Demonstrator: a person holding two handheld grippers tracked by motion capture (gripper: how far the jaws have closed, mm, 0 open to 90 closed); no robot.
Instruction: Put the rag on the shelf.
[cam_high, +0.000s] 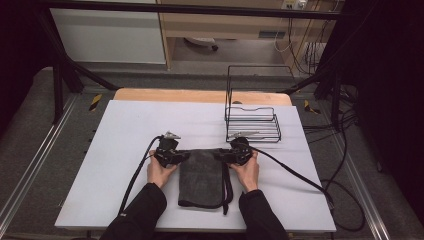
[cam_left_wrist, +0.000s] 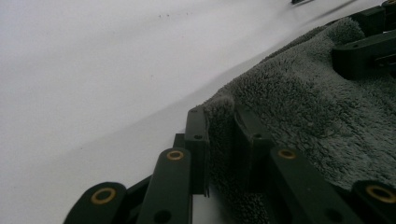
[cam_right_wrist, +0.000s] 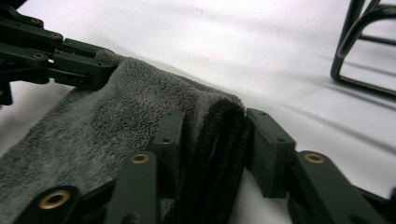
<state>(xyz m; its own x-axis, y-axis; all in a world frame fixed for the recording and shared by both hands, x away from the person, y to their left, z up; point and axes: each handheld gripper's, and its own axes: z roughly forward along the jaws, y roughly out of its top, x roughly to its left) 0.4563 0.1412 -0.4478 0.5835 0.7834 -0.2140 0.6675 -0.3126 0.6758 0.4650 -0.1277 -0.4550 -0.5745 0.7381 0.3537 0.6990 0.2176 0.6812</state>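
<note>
The left claw is clamped on the far left corner of the towel, a ridge of grey pile pinched upright between its jaws in the left claw view. The right claw sits at the towel's far right corner; its jaws bracket the thick, dark-bound folded edge, and both pads look to be touching the cloth, though the far jaw seems barely seated, so the hold reads as clamped but perhaps not yet firm. The towel itself lies folded into a narrow strip on the white counter, running from the claws back toward the person, with the rack just beyond its far right corner. Both hands rest low on the counter to either side of the towel's far end. The work in hand looks like taking the two far corners for a lift or another fold. To do it well, the right claw should probably bite deeper, so that all the layers of the bound edge sit well inside the pads rather than at their tips; a shallow hold on so bulky a fold could shed the lower layers once the cloth rises. The two claws ought then to rise together and level, keeping the far edge taut between them, so the strip hangs straight. The right hand should also keep clear of the rack, which stands close behind it.
</note>
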